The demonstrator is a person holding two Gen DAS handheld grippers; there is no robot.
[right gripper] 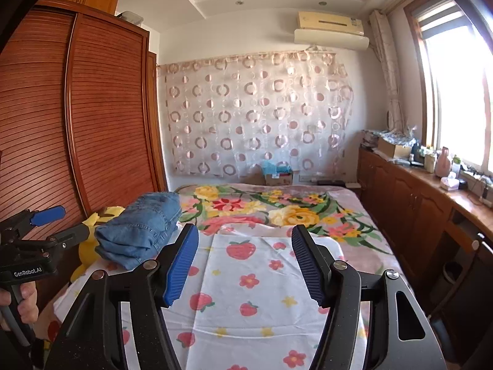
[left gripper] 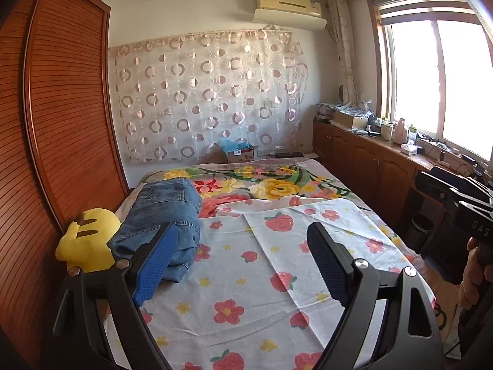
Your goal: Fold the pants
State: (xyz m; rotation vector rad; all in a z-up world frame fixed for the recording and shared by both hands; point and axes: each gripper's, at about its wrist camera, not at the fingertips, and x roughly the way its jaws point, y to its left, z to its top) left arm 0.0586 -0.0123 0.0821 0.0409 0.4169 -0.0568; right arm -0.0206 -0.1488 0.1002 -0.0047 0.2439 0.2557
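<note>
The blue denim pants [left gripper: 166,215] lie folded in a thick stack at the left side of the bed, next to a yellow plush toy [left gripper: 87,240]. They also show in the right wrist view [right gripper: 141,225]. My left gripper [left gripper: 243,237] is open and empty, held above the strawberry-print sheet [left gripper: 277,262] just right of the pants. My right gripper [right gripper: 245,237] is open and empty above the same sheet [right gripper: 246,277]. The left gripper also shows from the side in the right wrist view [right gripper: 46,219]. The right gripper's body shows at the edge of the left wrist view [left gripper: 462,203].
A floral blanket [left gripper: 262,185] covers the far half of the bed. A brown slatted wardrobe [left gripper: 55,108] stands along the left. Low wooden cabinets [left gripper: 369,157] with clutter run under the window on the right. A cardboard box [left gripper: 240,152] sits at the bed's head.
</note>
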